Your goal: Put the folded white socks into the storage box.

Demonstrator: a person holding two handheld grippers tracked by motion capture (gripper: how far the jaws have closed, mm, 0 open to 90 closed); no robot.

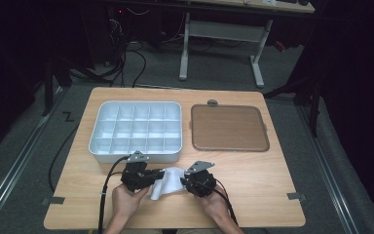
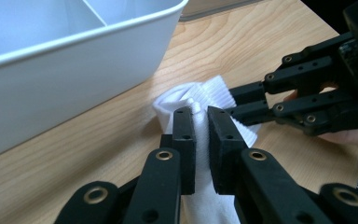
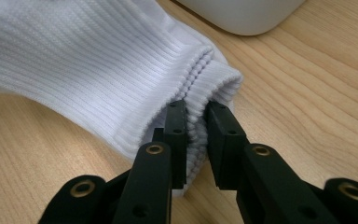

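Wooden tabletop (image 1: 253, 185) fills the near ground, with dark floor and cables behind it. On it, a white sock (image 1: 168, 181) lies just in front of the white divided tray (image 1: 135, 130), below the tray's near right corner, and a brown lid (image 1: 229, 127) sits beside that tray, well apart from the sock.

Seen from above, the sock's long axis runs roughly along the tray's near wall, stretched between the two tools. The left gripper (image 1: 152, 176) has it at the end farther under the tray's middle; in the left gripper view that gripper (image 2: 201, 122) has its jaws clenched on a bunched fold of the sock (image 2: 200, 95). The right gripper (image 1: 184, 181) meets the other end; in the right gripper view its own jaws (image 3: 196, 122) straddle the ribbed cuff (image 3: 200, 77) with the fabric (image 3: 88, 60) between them, pressing on the cuff's edge.

Both hands (image 1: 126, 197) are equally near, one at each end, so the sock lies straight ahead of each set of jaws. Judging by this, the coming move turns on that shared axis: drawing the ends together would fold the sock toward the tray's compartments.
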